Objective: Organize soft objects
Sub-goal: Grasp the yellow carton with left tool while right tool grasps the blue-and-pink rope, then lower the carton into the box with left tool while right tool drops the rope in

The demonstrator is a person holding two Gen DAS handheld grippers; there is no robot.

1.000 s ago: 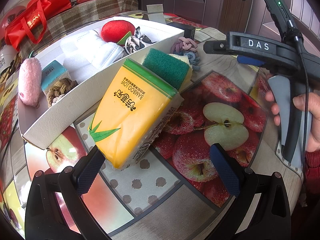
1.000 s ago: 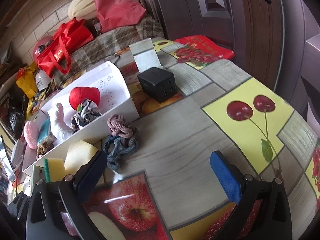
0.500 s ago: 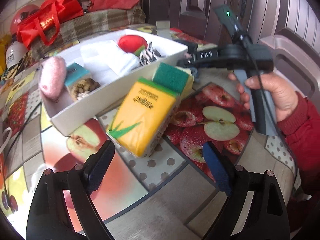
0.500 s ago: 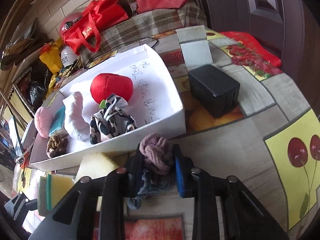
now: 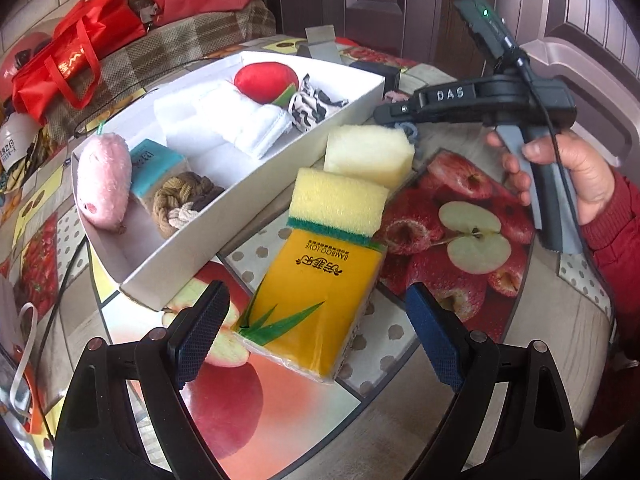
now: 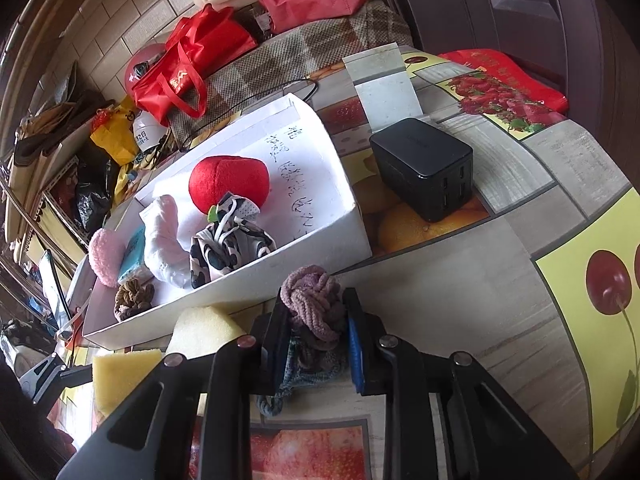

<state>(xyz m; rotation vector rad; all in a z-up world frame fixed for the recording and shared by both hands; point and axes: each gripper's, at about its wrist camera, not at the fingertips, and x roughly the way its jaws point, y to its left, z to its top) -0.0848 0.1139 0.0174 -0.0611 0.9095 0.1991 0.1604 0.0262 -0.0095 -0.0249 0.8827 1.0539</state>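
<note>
A yellow tissue pack point(image 5: 320, 292) lies on the fruit-print tablecloth between the fingers of my left gripper point(image 5: 314, 308); its jaws are closing, with the pads still clear of the pack. Beyond it lie a yellow-and-green sponge point(image 5: 340, 204) and a pale sponge point(image 5: 368, 152). They lie against the white box point(image 5: 224, 216), which holds a red plush point(image 6: 228, 180), white cloth and a spotted pouch. My right gripper point(image 6: 316, 312) is shut on a mauve knotted cord point(image 6: 310, 292) tangled with a blue-grey one point(image 6: 304, 372), just outside the box wall.
A black charger block point(image 6: 424, 164) stands on the table behind the box's far end. A hand in a red sleeve point(image 5: 580, 172) holds the right gripper. A red bag point(image 6: 188, 72) and other clutter sit on the plaid seat beyond. A cable runs along the table's left edge.
The right gripper came down onto the knotted cords and shut on them. The left gripper drew back from the tissue pack and its jaws narrowed a little.
</note>
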